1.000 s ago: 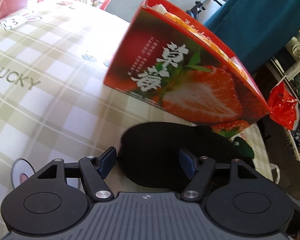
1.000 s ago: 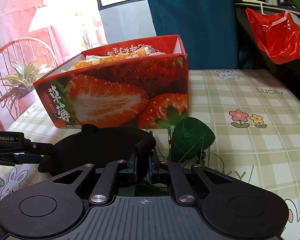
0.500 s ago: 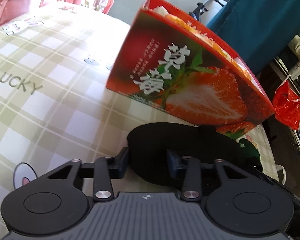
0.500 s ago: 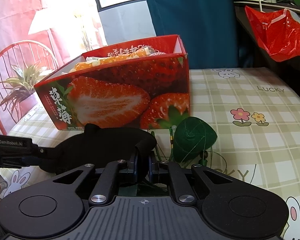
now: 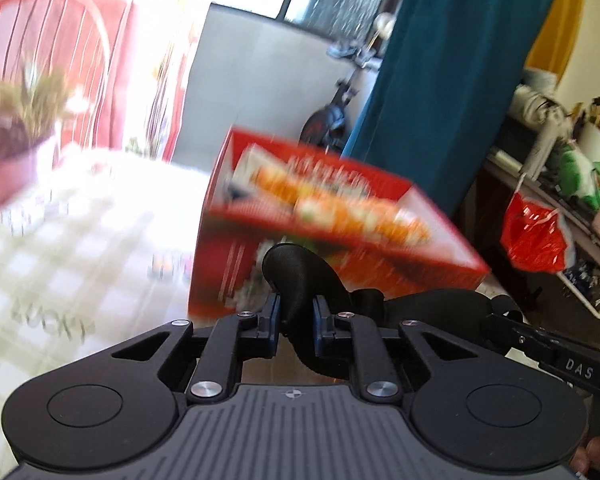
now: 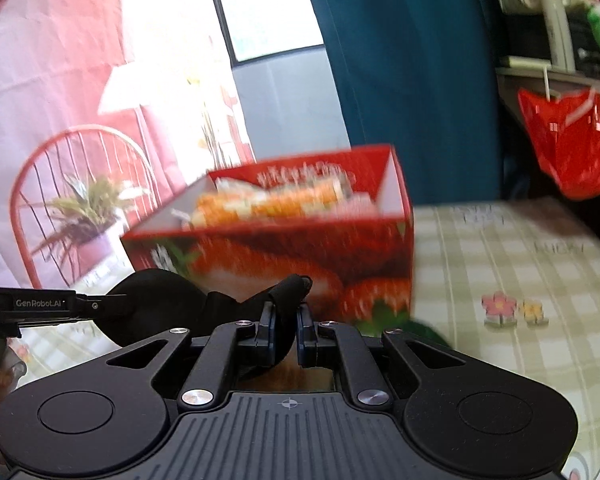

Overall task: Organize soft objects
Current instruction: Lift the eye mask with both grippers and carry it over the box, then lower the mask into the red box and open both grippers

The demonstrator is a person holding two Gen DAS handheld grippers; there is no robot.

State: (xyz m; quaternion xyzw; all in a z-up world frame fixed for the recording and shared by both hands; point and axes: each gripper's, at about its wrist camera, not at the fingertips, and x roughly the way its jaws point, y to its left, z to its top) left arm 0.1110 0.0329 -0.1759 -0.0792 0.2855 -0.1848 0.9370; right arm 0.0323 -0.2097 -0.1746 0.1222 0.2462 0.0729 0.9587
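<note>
Black soft eye mask (image 5: pixel 300 280), a moment ago flat on the checked counter (image 6: pixel 520 280), now hangs lifted between both tongs. Left tongs (image 5: pixel 296 320), open a second ago, have clamped one end; right tongs (image 6: pixel 286 330) stay clenched on the other end. Just behind stands the open red strawberry box (image 6: pixel 300 248), already holding orange-and-white soft items (image 6: pixel 268 200). With both ends secured and raised, the mask looks ready to go into the box.
</note>
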